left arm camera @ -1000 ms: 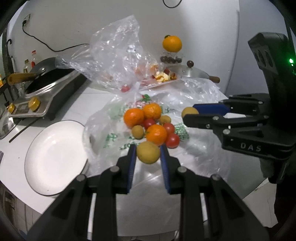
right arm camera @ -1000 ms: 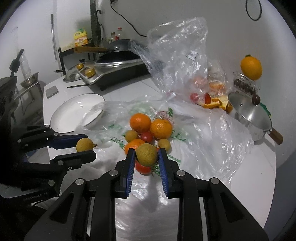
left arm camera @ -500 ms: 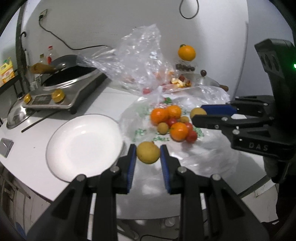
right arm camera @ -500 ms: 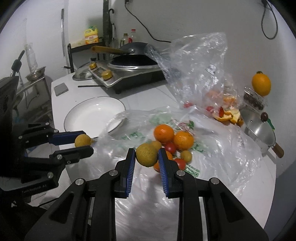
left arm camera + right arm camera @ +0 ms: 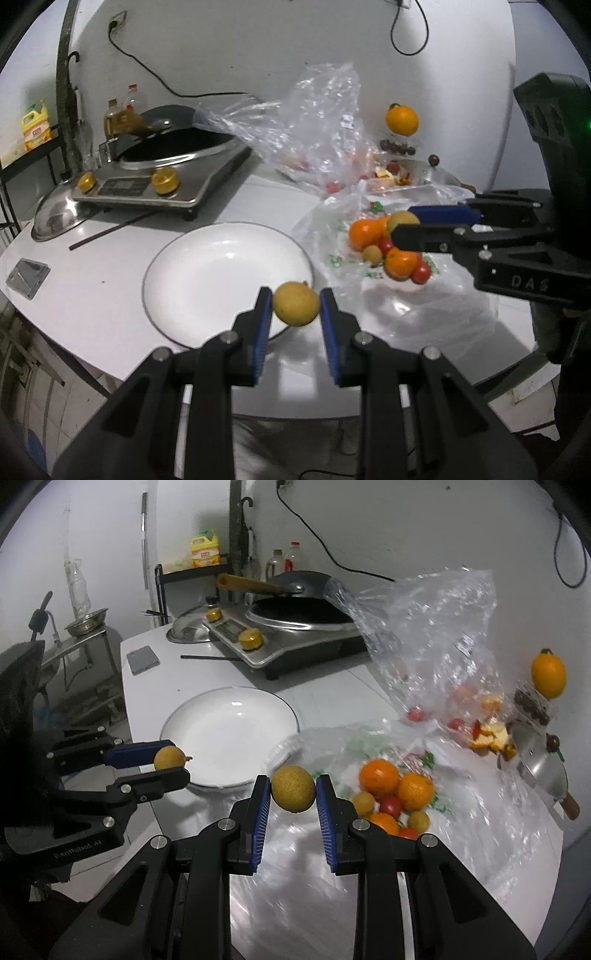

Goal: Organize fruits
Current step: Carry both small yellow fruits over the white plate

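Note:
My left gripper point(image 5: 295, 308) is shut on a small yellow fruit point(image 5: 296, 303), held above the near right rim of the white plate point(image 5: 207, 273). My right gripper point(image 5: 293, 794) is shut on a yellow-green round fruit point(image 5: 293, 789), just right of the plate point(image 5: 229, 734), over the flat plastic bag point(image 5: 369, 867). In each wrist view the other gripper shows from the side with its fruit: the right one point(image 5: 404, 225), the left one point(image 5: 170, 758). A pile of oranges point(image 5: 395, 784), red tomatoes and small yellow fruits lies on the bag.
An induction cooker with a wok point(image 5: 162, 170) stands behind the plate, with a steel lid point(image 5: 59, 218), a phone point(image 5: 27, 277) and a chopstick nearby. A crumpled clear bag point(image 5: 436, 642), a pot lid point(image 5: 543, 771), peel scraps and an orange point(image 5: 548, 677) lie at the right.
Both grippers have carried their fruits leftwards, away from the fruit pile and towards the white plate. The left fruit now hangs over the plate's rim.

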